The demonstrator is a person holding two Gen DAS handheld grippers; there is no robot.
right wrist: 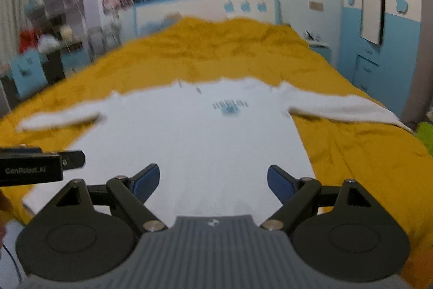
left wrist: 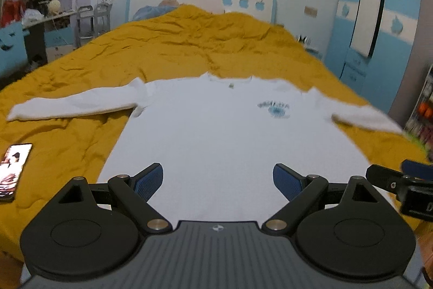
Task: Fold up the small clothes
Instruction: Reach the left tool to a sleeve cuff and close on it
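Left wrist — shirt [left wrist: 216, 132] beyond gaping jaws

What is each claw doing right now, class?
Left claw: open, empty, above the white long-sleeved cotton shirt.
Right claw: open, empty, above that shirt too.

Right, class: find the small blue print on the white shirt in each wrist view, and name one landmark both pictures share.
Left wrist view: the blue print sits right of centre on the white shirt, near the right sleeve.
Right wrist view: the blue print sits near the centre, just above the middle.
Shared landmark: the headboard with three blue apple shapes, behind the yellow bedspread.
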